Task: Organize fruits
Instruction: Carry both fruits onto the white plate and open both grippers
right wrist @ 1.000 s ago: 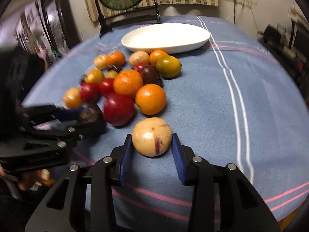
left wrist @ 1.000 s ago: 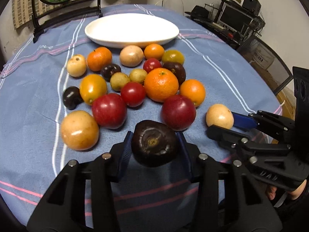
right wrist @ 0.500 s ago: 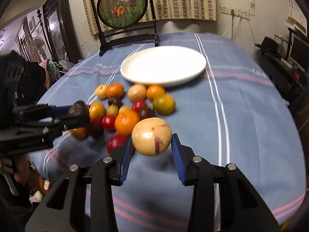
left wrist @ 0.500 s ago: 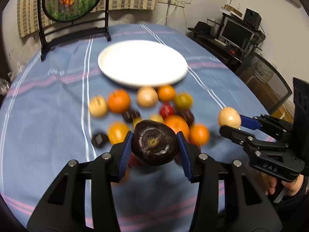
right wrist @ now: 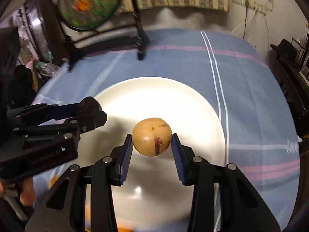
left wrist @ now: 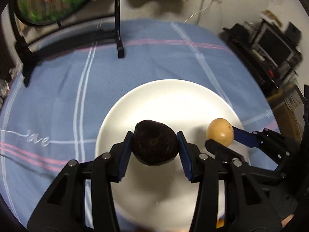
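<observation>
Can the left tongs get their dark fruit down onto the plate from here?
Probably yes: the left tongs, shut on the dark fruit, hang over bare white plate; the right tongs stay alongside.

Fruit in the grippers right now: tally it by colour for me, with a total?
Dark purple: 1, the fruit in the left gripper
Yellow: 1, the fruit in the right gripper
Total: 2, both over the empty plate

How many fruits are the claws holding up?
2. A dark purple fruit sits in the left claw, a yellow fruit in the right claw, both above the white plate. Others may be hidden below.
</observation>
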A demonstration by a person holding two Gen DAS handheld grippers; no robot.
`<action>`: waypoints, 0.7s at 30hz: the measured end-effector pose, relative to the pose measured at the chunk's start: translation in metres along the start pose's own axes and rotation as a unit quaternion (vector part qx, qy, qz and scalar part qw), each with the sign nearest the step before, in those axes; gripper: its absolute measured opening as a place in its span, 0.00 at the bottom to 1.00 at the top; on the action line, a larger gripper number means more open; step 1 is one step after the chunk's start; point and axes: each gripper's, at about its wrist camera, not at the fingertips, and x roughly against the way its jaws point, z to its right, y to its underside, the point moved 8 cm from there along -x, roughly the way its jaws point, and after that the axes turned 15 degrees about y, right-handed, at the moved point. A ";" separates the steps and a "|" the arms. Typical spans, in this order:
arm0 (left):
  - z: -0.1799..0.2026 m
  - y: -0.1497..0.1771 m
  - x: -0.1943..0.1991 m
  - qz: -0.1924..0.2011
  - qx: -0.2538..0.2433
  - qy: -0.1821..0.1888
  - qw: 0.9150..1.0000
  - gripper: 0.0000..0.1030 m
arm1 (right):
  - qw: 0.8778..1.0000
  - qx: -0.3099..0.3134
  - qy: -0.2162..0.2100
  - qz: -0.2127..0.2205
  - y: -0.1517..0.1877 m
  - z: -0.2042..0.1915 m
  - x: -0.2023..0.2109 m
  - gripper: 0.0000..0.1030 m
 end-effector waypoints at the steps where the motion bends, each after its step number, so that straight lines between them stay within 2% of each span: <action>1: -0.005 -0.007 -0.011 -0.005 0.012 0.006 1.000 0.46 | 1.000 -0.001 -0.003 -0.010 -0.005 0.000 -0.012 0.40; 6: -0.017 -0.028 -0.041 -0.014 0.026 0.008 1.000 0.46 | 0.999 0.015 -0.005 -0.031 -0.018 -0.002 -0.043 0.40; 7: -0.018 -0.032 -0.043 -0.013 0.029 0.012 0.999 0.53 | 0.999 0.021 -0.004 -0.036 -0.019 -0.004 -0.047 0.41; 8: -0.019 -0.034 -0.044 -0.012 0.029 0.014 0.999 0.69 | 0.999 0.023 0.003 -0.039 -0.021 -0.004 -0.050 0.44; 9: -0.019 -0.039 -0.042 -0.004 0.028 0.013 1.000 0.75 | 0.999 0.025 0.023 -0.038 -0.022 -0.001 -0.052 0.54; 10: -0.020 -0.043 -0.038 0.006 0.025 0.009 1.000 0.78 | 0.998 0.025 0.042 -0.029 -0.025 0.003 -0.049 0.60; 13: -0.018 -0.046 -0.020 0.020 0.021 0.012 1.000 0.78 | 0.999 0.013 0.035 -0.006 -0.029 0.008 -0.030 0.61; 17: -0.016 -0.026 0.017 0.036 0.025 0.024 0.999 0.80 | 1.000 0.005 0.026 0.010 -0.019 0.012 0.008 0.62; 21: -0.006 0.029 0.065 0.052 -0.013 -0.001 0.999 0.87 | 1.000 0.012 0.011 0.016 0.023 0.003 0.057 0.66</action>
